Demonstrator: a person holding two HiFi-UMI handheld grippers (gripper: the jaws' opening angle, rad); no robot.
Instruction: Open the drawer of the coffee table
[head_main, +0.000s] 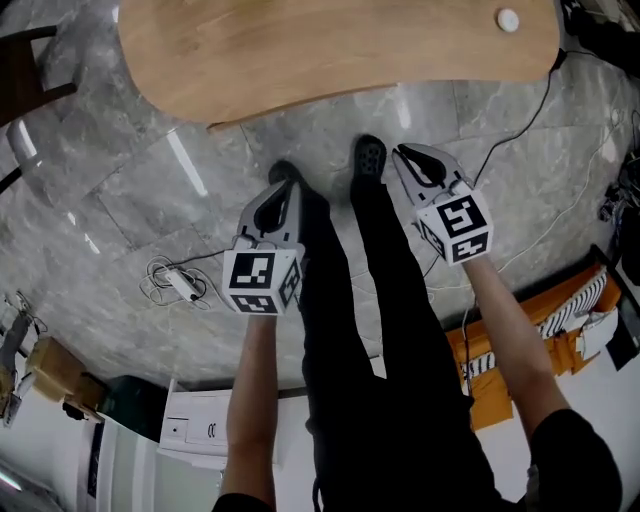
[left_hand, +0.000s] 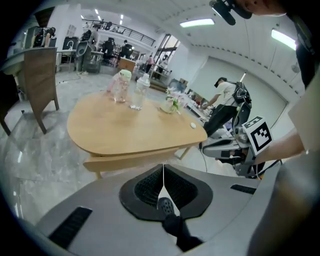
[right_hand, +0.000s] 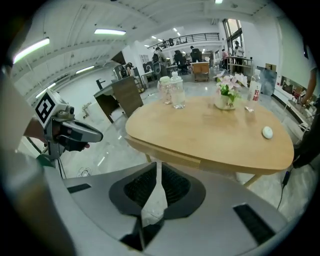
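The light wooden coffee table lies ahead of me, its edge close to both grippers. Under its top runs a wooden drawer front. My left gripper is shut with nothing in it and hangs above the floor, short of the table. My right gripper is shut and empty too, slightly nearer the table edge. Neither touches the table. Each gripper shows in the other's view: the right gripper and the left gripper.
On the table stand bottles, a flower vase and a small white round object. A dark chair stands at the left. A coiled cable lies on the marble floor. My feet stand between the grippers.
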